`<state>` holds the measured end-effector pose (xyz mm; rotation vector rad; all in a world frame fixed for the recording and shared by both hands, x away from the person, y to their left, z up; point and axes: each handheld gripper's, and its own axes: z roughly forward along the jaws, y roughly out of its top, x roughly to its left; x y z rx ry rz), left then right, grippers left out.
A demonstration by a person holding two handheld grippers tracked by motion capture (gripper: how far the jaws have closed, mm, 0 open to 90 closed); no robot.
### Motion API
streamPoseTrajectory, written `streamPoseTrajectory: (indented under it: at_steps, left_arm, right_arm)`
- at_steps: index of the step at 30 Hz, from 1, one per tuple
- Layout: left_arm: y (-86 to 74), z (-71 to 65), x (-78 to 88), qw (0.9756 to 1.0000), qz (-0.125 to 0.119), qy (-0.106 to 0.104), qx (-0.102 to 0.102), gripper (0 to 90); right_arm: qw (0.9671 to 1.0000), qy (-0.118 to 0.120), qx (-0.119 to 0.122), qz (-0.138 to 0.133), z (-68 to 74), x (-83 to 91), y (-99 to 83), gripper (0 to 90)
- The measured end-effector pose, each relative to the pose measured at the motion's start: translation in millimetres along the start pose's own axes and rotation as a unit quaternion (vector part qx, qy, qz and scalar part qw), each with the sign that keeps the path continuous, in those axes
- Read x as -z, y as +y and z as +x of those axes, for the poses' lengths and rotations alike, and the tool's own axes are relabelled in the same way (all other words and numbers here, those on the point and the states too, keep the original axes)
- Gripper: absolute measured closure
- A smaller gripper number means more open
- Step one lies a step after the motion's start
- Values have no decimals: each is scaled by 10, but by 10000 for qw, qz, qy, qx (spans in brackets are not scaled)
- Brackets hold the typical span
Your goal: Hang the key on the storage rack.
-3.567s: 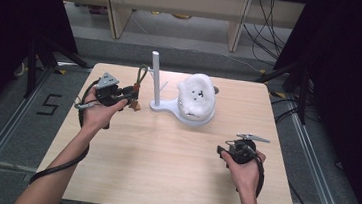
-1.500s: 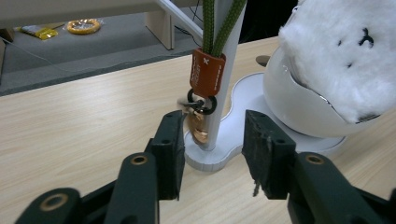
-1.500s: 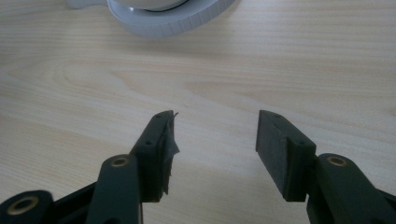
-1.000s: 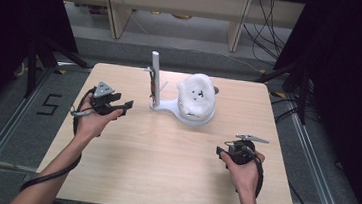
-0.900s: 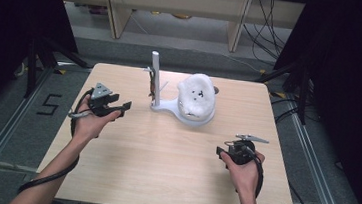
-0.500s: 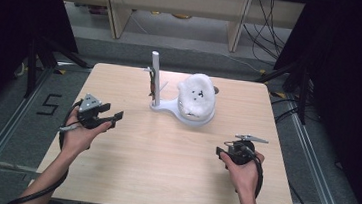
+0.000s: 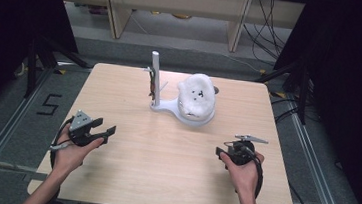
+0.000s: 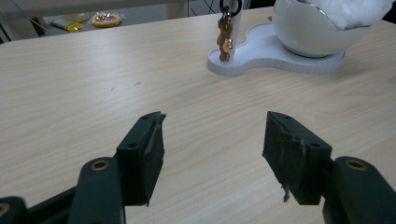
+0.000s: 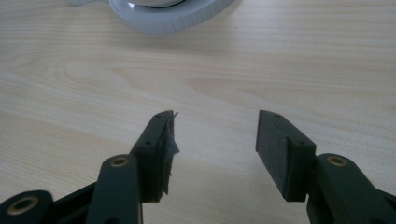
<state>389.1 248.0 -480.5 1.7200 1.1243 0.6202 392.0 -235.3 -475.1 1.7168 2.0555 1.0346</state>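
Holding my left gripper (image 7: 107,132) low over the near-left part of the surface (image 7: 162,175), I see its jaws have just been opening and stand wide apart with nothing between them. My right gripper (image 7: 235,148) sits at the near right, jaws likewise spread and empty. Farther off, well apart from both, the white stand (image 7: 168,107) rests near the far middle, its post upright with a small gold keychain (image 8: 225,35) hanging beside it and a fluffy white bowl (image 7: 196,101) on its base.
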Motion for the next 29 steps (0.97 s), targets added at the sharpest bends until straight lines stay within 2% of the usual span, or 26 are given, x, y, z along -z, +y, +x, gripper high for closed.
streamPoseTrajectory:
  at_steps: [2,3,4,5,9,11,12,16,17,19,20,21,22,24,29]
  left_arm:
    - [-132,16,3,9999,-2,35,94,378]
    - [-132,16,3,9999,-2,35,94,378]
    - [-231,29,-3,9999,42,45,140,378]
    - [-279,32,-7,9998,75,58,170,377]
    - [-390,47,-8,9996,127,92,226,377]
    - [-439,58,1,9997,67,82,240,377]
    - [-463,60,13,9996,-6,106,273,376]
    - [-484,64,28,9993,-121,123,334,376]
    - [-489,65,43,9990,-224,164,358,375]
    - [-490,64,55,9989,-225,187,356,374]
    - [-494,65,57,9989,-267,179,351,374]
    - [-497,53,71,9988,-308,228,315,374]
    - [-499,51,76,9987,-324,240,307,374]
    - [-499,59,80,9987,-339,234,288,373]
    - [-503,61,77,9985,-385,231,315,373]
  right_arm:
    - [10000,-19,-8,4,-4,-1,-1,480]
    - [10000,-19,-8,4,-4,-1,-1,480]
    - [9999,-56,101,-23,-18,-13,-9,480]
    - [9999,-62,92,-11,-12,-15,-11,480]
    - [10000,-45,34,27,-2,-15,-14,480]
    - [10000,-93,-2,21,7,-20,-14,480]
    - [9999,-91,79,26,1,-21,-18,480]
    - [10000,-90,7,36,26,-18,-11,479]
    - [10000,-90,12,23,28,-32,-13,479]
    - [9999,-60,46,74,21,-20,-15,479]
    - [10000,-45,-42,12,38,-32,-22,479]
    - [9999,-51,-75,113,41,-17,-22,479]
    - [9999,-30,-17,119,32,-18,-22,479]
    - [9999,11,-89,126,40,-26,-23,479]
    - [9999,-13,-55,107,36,-24,-25,479]
